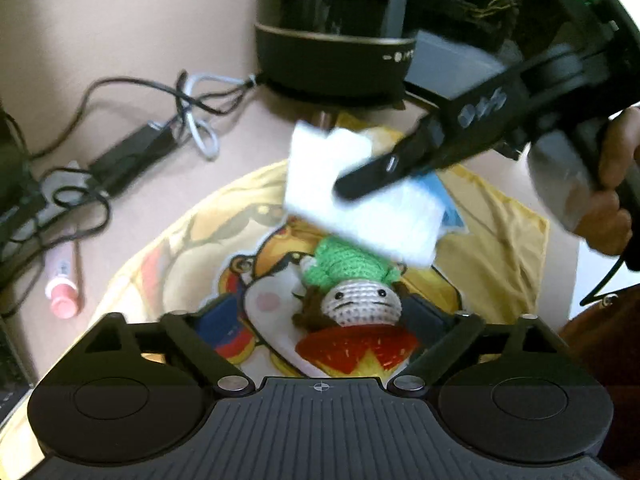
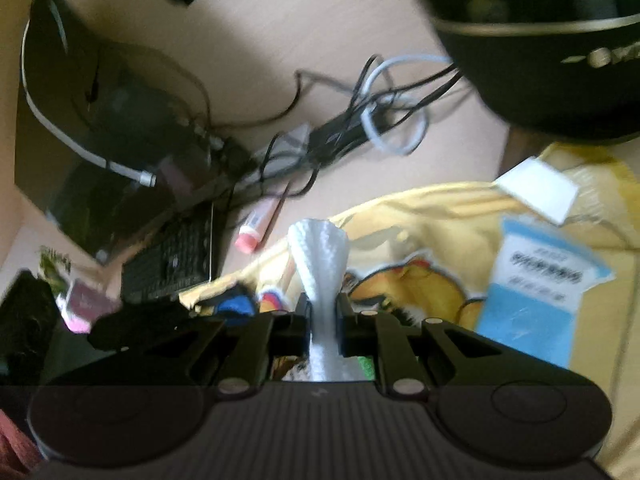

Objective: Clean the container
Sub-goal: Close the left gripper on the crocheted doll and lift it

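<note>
My right gripper is shut on a folded white wipe, pinched between the jaws. In the left wrist view the right gripper holds the wipe above a crocheted doll with a green body. My left gripper is open with the doll's head between its fingers. The doll lies on a yellow printed cloth. A blue and white wipe packet and a white square lie on the cloth. Which item is the container I cannot tell.
A black helmet-like dome stands at the back of the beige table. Tangled cables and an adapter lie to the left. A pink tube lies left of the cloth. A keyboard and dark devices sit further left.
</note>
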The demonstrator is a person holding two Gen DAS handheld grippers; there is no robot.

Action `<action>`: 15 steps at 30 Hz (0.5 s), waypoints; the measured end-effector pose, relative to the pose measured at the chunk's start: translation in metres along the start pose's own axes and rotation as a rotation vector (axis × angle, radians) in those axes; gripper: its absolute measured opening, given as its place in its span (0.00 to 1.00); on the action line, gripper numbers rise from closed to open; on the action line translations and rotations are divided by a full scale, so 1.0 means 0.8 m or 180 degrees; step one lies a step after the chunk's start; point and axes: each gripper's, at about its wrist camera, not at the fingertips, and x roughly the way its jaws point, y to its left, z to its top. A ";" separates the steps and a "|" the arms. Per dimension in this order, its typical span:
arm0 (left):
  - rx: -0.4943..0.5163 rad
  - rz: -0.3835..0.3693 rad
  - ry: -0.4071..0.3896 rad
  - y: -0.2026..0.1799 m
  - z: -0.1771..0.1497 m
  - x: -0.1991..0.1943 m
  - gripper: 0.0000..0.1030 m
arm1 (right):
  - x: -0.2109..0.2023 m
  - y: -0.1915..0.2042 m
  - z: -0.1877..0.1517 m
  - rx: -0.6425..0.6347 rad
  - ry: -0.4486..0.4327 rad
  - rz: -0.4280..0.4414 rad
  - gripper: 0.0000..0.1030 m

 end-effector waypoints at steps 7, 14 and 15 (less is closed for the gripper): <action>0.0019 -0.0106 0.0155 -0.023 -0.022 0.008 0.95 | -0.028 -0.005 -0.014 0.0108 -0.0008 0.0173 0.14; -0.0126 -0.0017 0.0188 -0.043 -0.052 0.014 0.95 | 0.028 0.050 -0.049 -0.0482 0.0706 0.0371 0.14; -0.0141 0.0006 0.0202 -0.043 -0.053 0.017 0.95 | 0.030 0.053 -0.051 -0.0544 0.0766 0.0344 0.14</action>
